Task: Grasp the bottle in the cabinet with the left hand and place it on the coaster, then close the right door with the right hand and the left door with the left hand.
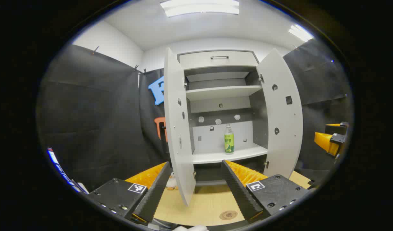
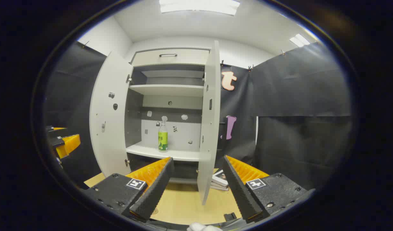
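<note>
Cabinet (image 1: pixel 220 59): flat grey-white panels, darker grey interior, both doors swung wide. Left door (image 1: pixel 178 128) and right door (image 1: pixel 281 112) show small round holes and fittings on their inner faces. Bottle (image 1: pixel 228 138) stands upright on the lower shelf (image 1: pixel 228 155), clear plastic, pale cap, green-yellow label; print too small to read. Round brown coaster (image 1: pixel 228 215) lies on the pale wood table (image 1: pixel 196 205), well below the bottle. Left gripper (image 1: pixel 192 184) spread, empty; fingers ridged black with orange backing. Right gripper (image 2: pixel 196 183) likewise spread, empty.
</note>
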`<state>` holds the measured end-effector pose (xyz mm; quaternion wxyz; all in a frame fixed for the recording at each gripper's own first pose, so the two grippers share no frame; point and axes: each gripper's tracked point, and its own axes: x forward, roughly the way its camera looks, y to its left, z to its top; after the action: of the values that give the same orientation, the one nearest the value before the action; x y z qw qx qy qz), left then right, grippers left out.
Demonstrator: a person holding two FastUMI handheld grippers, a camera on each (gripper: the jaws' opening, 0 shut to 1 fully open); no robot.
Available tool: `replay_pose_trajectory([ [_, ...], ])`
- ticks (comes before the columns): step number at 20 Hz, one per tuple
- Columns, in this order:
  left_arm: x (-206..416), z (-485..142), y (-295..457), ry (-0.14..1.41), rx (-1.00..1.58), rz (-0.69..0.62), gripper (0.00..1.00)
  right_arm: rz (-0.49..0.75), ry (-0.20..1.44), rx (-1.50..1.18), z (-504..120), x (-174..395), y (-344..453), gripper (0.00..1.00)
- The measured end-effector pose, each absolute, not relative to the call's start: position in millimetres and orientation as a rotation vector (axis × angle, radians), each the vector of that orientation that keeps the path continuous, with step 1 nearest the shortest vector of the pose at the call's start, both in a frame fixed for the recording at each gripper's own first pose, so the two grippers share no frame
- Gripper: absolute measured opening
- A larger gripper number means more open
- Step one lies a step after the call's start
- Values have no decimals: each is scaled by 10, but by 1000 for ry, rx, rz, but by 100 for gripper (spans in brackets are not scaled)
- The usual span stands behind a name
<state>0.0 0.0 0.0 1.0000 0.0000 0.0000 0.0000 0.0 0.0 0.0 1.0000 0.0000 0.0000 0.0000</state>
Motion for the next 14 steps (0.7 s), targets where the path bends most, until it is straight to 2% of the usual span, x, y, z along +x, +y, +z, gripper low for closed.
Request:
replay_pose_trajectory([
  [14,107,28,-65,5,18,14,97,21,2,7,30,165,-30,99],
])
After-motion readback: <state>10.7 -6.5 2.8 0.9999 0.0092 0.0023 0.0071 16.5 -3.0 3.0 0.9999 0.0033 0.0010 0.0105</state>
